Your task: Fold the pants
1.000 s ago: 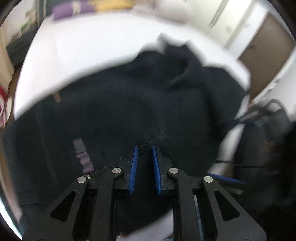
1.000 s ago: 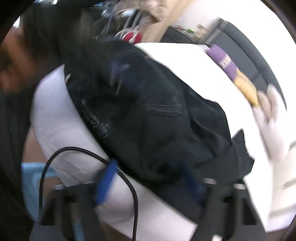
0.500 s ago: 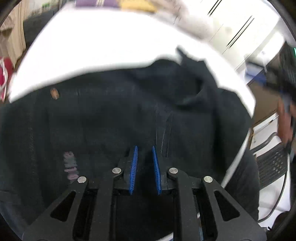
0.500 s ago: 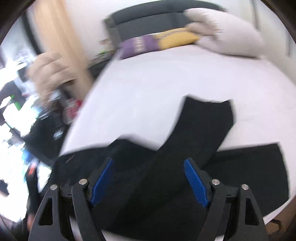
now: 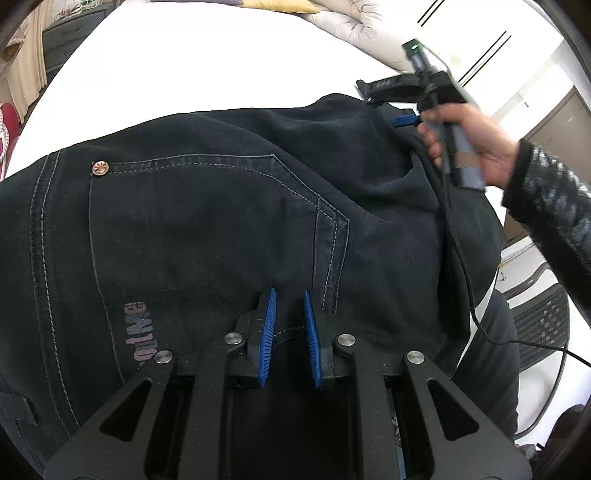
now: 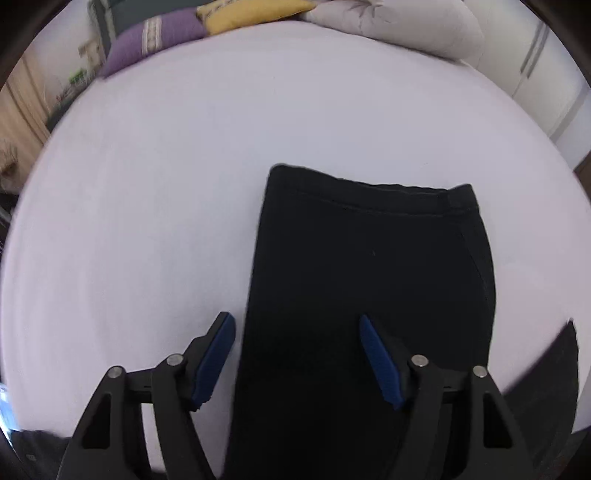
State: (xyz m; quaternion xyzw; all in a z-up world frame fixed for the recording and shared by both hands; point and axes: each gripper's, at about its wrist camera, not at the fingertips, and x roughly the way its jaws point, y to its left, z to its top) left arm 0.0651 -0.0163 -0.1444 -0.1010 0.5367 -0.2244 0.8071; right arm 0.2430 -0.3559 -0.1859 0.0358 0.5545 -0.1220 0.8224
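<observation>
I've got the pants (image 5: 221,229) spread on the bed (image 6: 184,166), dark denim, seat side up at my left, one leg running away from my right toward the pillows (image 6: 399,26).

Left gripper (image 5: 288,325) sits low over the seat beside the back pocket (image 5: 207,221). Its jaws stand narrow, a slim gap between the blue pads (image 5: 266,332), and dark cloth shows in that gap; I can't tell whether they are pinching the denim or just resting over it.

Right gripper (image 6: 295,354) hovers over the leg (image 6: 369,295), jaws wide, gripping nothing. The hem end (image 6: 373,192) lies flat and square ahead of it. In the left view, I see that same gripper and my right hand (image 5: 461,140) up at the far edge of the fabric.

What worries me: if the left side isn't truly gripping, lifting will leave the seat behind and the fold goes crooked. Denim is heavy and stiff, so a shallow bite could slip out mid-carry. The right jaws straddle only one edge of the leg; closing there may catch a single layer and let the lower one drag and bunch. The black cable (image 5: 472,295) trailing from the right gripper crosses the cloth and could snag.

Writing: there's a faded pinkish print near the pocket (image 5: 138,332), sideways to my left camera. I can't read it reliably. A small copper rivet (image 5: 100,168) marks the pocket corner.
</observation>
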